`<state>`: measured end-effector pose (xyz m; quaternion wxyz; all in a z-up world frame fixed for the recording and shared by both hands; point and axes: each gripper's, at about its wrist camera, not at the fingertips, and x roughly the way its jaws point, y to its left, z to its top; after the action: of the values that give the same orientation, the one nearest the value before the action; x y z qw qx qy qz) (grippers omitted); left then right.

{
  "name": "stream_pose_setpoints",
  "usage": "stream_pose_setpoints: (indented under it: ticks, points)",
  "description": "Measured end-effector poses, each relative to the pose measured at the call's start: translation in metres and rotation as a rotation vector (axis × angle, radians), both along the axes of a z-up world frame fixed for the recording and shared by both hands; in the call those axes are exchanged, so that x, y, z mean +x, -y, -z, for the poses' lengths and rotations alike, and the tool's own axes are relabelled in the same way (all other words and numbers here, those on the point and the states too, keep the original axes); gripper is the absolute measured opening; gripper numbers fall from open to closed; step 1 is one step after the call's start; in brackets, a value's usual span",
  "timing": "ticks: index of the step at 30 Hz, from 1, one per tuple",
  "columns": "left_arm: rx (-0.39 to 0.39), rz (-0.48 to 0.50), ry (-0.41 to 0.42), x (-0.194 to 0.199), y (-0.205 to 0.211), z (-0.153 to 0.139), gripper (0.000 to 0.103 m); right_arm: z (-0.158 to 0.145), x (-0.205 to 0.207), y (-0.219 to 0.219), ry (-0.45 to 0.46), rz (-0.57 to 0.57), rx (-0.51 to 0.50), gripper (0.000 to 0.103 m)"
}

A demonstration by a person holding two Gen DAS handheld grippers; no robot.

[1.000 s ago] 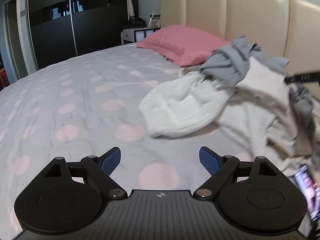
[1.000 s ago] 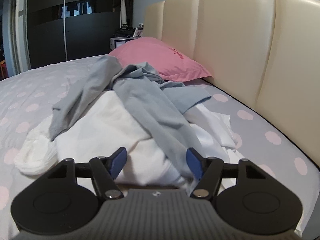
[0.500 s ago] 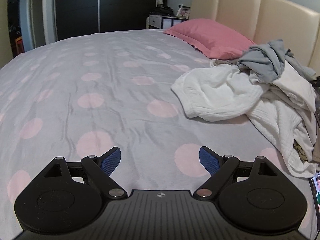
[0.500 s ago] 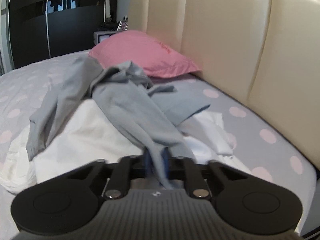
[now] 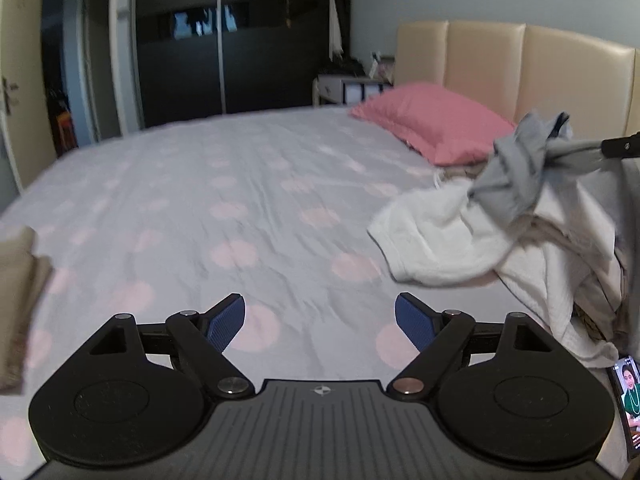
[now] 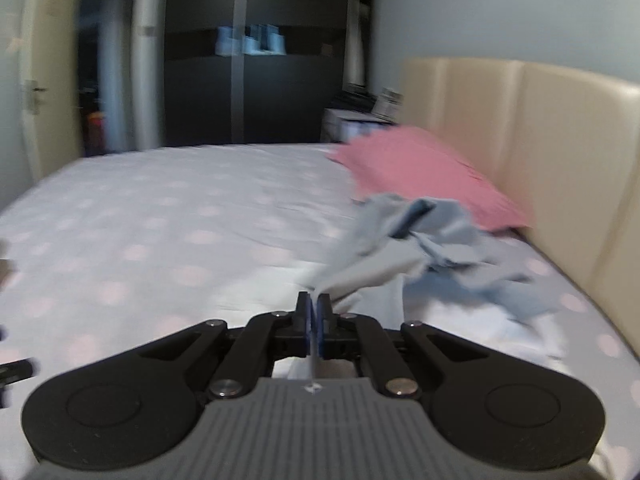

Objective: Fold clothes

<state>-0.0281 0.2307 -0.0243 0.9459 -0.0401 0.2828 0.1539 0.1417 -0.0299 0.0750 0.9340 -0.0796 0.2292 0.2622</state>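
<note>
My right gripper is shut on a grey garment, which stretches up and to the right from its blue pads and hangs lifted off the pile. In the left wrist view that grey garment dangles at the right, above a heap of white clothes on the bed. My left gripper is open over the dotted grey bedsheet, with nothing between its fingers, well left of the pile.
A pink pillow lies against the cream headboard. A beige folded cloth sits at the bed's left edge. A phone lies at the lower right. A dark wardrobe and nightstand stand behind the bed.
My right gripper went from open to shut on the grey garment and has lifted it up off the white pile. My left gripper has swung left and back, still open.
</note>
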Motion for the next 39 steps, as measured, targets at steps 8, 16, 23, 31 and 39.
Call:
stream_pose_setpoints:
  ticks: [8, 16, 23, 31, 39]
  points:
    - [0.058, -0.058, 0.025, -0.067, -0.011, -0.044, 0.083, 0.010, -0.127, -0.075, -0.061, -0.324, 0.039, 0.003]
    - [0.099, -0.082, -0.016, -0.120, -0.014, -0.062, 0.083, 0.051, -0.223, -0.105, -0.209, -0.690, -0.027, 0.003]
    - [0.110, -0.071, -0.100, -0.147, -0.008, -0.054, 0.083, 0.059, -0.252, -0.110, -0.218, -0.782, -0.092, 0.013]
    - [0.062, -0.028, -0.155, -0.156, 0.002, -0.036, 0.083, 0.064, -0.236, -0.096, -0.217, -0.713, -0.143, 0.032]
    - [-0.050, 0.108, -0.198, -0.122, 0.019, 0.013, 0.083, 0.096, -0.177, -0.085, -0.233, -0.528, -0.232, 0.041]
